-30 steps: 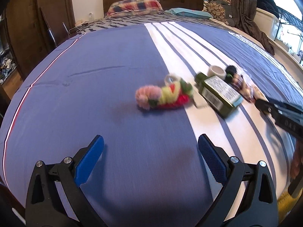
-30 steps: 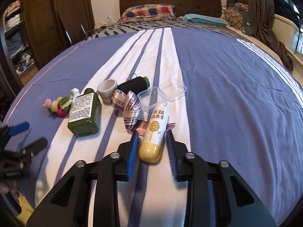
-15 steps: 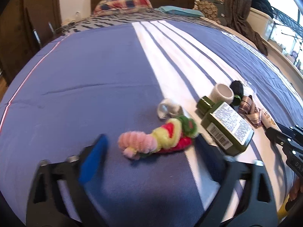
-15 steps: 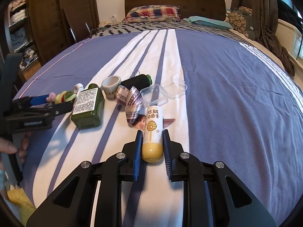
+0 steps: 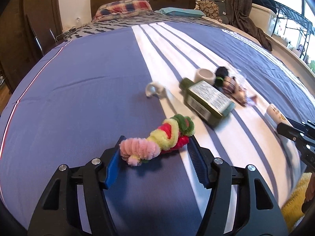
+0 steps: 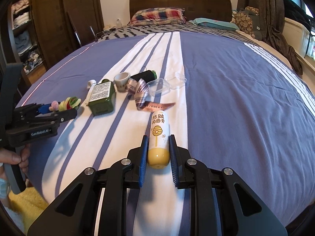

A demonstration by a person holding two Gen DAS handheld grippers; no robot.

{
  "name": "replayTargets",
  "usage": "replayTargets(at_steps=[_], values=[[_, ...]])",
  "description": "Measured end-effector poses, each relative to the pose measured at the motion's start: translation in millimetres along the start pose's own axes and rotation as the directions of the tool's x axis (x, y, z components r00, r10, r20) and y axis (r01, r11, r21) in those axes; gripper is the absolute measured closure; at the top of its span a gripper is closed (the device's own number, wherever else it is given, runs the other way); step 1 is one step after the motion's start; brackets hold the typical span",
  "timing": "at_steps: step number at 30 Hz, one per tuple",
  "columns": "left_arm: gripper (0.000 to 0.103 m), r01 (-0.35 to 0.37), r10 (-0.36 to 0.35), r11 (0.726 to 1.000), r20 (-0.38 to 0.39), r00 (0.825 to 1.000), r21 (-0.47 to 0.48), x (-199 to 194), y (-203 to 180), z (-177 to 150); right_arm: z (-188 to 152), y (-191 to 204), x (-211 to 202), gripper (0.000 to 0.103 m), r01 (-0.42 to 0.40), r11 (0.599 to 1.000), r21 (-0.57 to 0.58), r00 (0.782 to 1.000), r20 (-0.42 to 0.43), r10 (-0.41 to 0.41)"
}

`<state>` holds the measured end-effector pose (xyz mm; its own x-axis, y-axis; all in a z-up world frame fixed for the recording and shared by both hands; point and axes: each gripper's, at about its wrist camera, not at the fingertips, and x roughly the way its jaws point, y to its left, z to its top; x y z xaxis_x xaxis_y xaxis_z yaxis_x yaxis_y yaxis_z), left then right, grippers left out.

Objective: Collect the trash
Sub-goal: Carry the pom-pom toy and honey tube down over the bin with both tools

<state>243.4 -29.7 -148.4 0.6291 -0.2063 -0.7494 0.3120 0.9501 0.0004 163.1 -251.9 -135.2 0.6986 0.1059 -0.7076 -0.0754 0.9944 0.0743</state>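
My left gripper (image 5: 155, 147) is closed around a fuzzy pipe-cleaner bundle (image 5: 155, 140) in pink, yellow, red and green, on the blue bedspread; both blue pads touch it. It also shows in the right wrist view (image 6: 67, 103). My right gripper (image 6: 157, 147) is shut on a white and yellow lip-balm tube (image 6: 158, 137) lying on the white stripe. Between them lie a green bottle (image 6: 101, 96), a small white cup (image 6: 122, 79), a black thread spool (image 6: 143, 75), a striped ribbon (image 6: 140, 90) and a clear plastic box (image 6: 159, 85).
A small white clip (image 5: 154, 90) lies left of the green bottle (image 5: 206, 100). The bed's near edge is just below both grippers. Pillows (image 6: 157, 15) and headboard are far back. A dark wardrobe (image 6: 49, 23) stands left; a yellow rug (image 6: 25, 202) lies on the floor.
My left gripper moved forward to the pipe-cleaner bundle and closed on it. My right gripper closed on the lip-balm tube and drew it back toward the bed's edge.
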Motion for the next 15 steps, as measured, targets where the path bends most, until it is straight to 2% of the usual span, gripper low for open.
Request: replayTargets(at_steps=[15], values=[[0.043, 0.024, -0.024, 1.0, 0.061, 0.998, -0.003, -99.0, -45.1, -80.2, -55.4, 17.3, -74.9, 0.081, -0.046, 0.999, -0.007, 0.998, 0.044, 0.046]])
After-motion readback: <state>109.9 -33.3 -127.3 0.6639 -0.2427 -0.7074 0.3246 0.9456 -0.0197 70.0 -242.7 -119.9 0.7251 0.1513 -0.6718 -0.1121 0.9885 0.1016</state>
